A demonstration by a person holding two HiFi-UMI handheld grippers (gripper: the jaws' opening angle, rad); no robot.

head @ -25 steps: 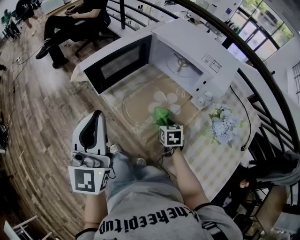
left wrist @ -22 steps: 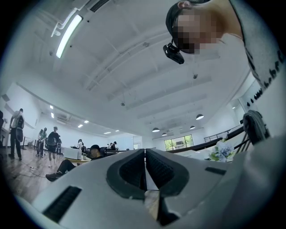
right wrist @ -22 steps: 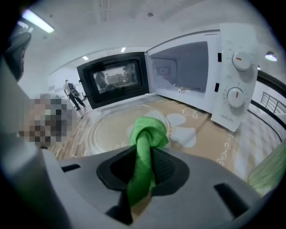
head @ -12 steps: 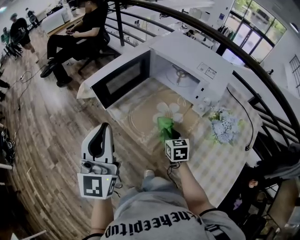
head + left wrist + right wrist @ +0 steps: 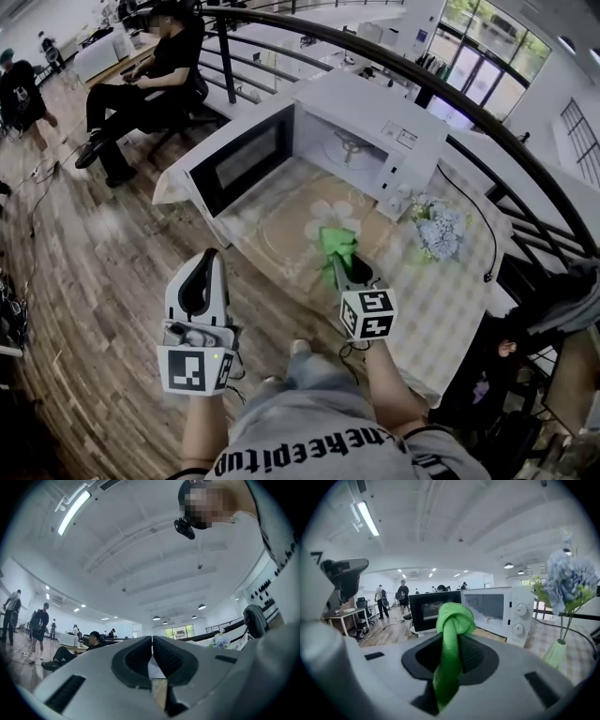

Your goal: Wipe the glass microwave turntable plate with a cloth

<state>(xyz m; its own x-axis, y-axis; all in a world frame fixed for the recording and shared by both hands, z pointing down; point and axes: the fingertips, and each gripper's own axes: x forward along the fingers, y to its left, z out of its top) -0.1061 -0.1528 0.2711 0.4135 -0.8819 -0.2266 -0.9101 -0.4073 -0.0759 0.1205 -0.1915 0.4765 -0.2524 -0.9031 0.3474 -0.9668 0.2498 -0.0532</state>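
Observation:
The clear glass turntable plate (image 5: 281,225) lies on the tan flowered tablecloth in front of the open microwave (image 5: 361,131). It is faint and hard to trace. My right gripper (image 5: 345,267) is shut on a knotted green cloth (image 5: 336,244) and hovers over the plate's near right side. In the right gripper view the cloth (image 5: 452,620) sticks up between the jaws of the right gripper (image 5: 454,641), facing the microwave (image 5: 487,606). My left gripper (image 5: 199,289) is shut and holds nothing, out over the floor left of the table. In its own view the left gripper (image 5: 152,644) points upward.
The microwave door (image 5: 239,164) hangs open to the left. A vase of pale blue flowers (image 5: 433,230) stands right of the microwave, with a cable behind it. A person sits on a chair (image 5: 150,75) at the far left. A dark railing (image 5: 506,178) curves behind the table.
My right gripper has drawn back toward me and to the right with the green cloth in it. The left gripper has stayed shut and has barely moved.

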